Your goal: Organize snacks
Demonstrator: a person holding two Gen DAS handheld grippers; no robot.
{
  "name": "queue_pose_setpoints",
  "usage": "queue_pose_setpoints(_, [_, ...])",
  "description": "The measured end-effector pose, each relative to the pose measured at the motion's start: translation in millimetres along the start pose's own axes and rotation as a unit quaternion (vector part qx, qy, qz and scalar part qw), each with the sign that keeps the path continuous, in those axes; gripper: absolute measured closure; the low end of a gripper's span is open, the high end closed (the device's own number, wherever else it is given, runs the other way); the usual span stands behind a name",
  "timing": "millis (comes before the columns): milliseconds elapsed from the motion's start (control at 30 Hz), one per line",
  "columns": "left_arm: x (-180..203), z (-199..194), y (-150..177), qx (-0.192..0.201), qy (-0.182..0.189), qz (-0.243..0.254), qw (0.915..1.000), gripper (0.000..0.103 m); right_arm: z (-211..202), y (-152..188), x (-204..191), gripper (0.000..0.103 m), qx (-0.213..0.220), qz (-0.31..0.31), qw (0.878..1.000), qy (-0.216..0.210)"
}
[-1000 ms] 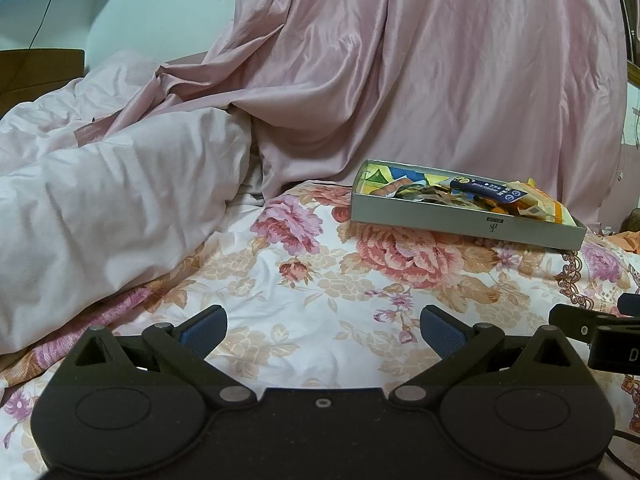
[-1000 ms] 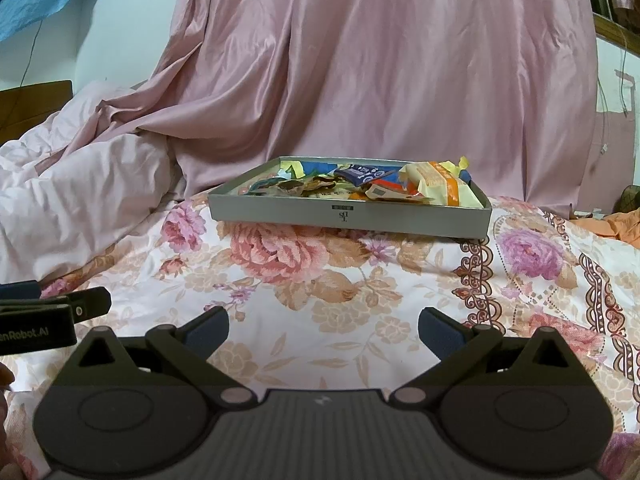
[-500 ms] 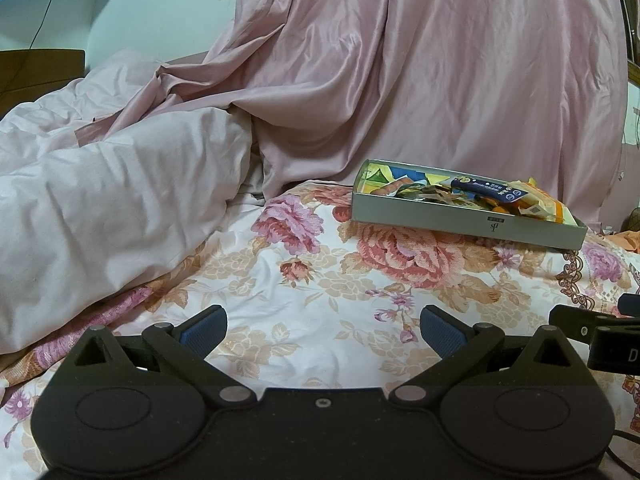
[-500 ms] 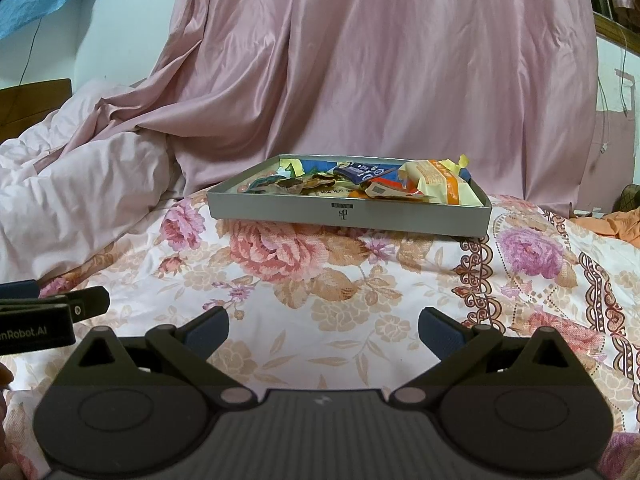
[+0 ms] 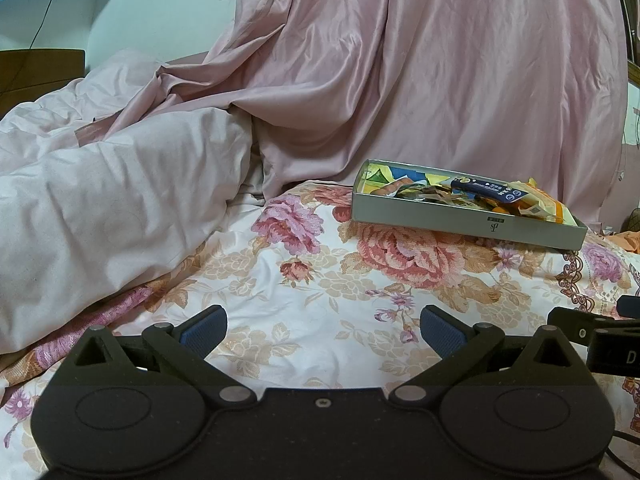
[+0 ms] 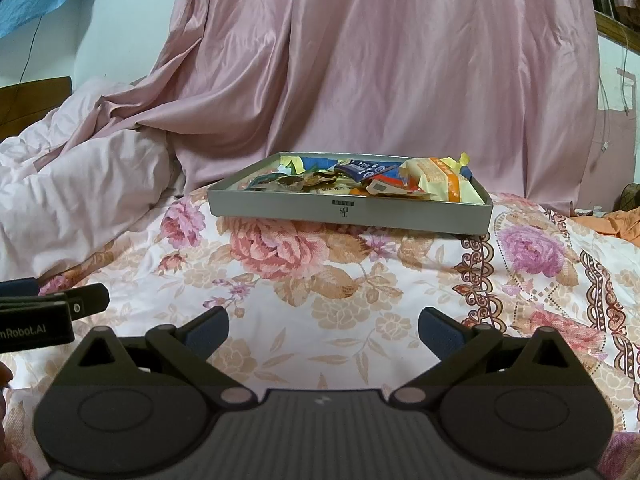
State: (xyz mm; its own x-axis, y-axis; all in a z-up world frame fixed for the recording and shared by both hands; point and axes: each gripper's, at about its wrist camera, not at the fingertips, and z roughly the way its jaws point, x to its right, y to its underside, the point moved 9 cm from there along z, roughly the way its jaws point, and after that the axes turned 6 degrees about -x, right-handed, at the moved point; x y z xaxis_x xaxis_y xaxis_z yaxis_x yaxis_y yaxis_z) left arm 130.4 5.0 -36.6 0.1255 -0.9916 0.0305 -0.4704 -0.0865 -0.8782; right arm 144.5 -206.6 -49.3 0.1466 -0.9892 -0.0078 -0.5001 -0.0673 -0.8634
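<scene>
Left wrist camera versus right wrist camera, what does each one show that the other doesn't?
Only the left wrist view shows the left gripper head-on, open and empty, with the right gripper's side at its right edge.

Only the right wrist view shows the right gripper head-on, open and empty, plus a fingertip at its left edge.

Both show the grey snack tray full of wrappers on the floral bedsheet, the pink curtain behind.

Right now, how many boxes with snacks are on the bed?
1. The box lies on the floral sheet, ahead of both open hand-held grippers, before the pink curtain. None other shows.
</scene>
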Motion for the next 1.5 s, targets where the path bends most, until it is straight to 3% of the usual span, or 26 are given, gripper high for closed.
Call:
queue_pose_setpoints(967, [0.6, -0.5, -0.3, 0.000, 0.001, 0.000, 1.0000, 0.001, 0.5, 1.4, -1.9, 0.000, -0.003, 0.000, 1.000, 0.000])
queue_pose_setpoints(1500, [6.9, -2.8, 3.6, -0.012, 0.023, 0.001, 0.9997, 0.001, 1.0, 2.9, -3.3, 0.000, -0.006, 0.000, 1.000, 0.000])
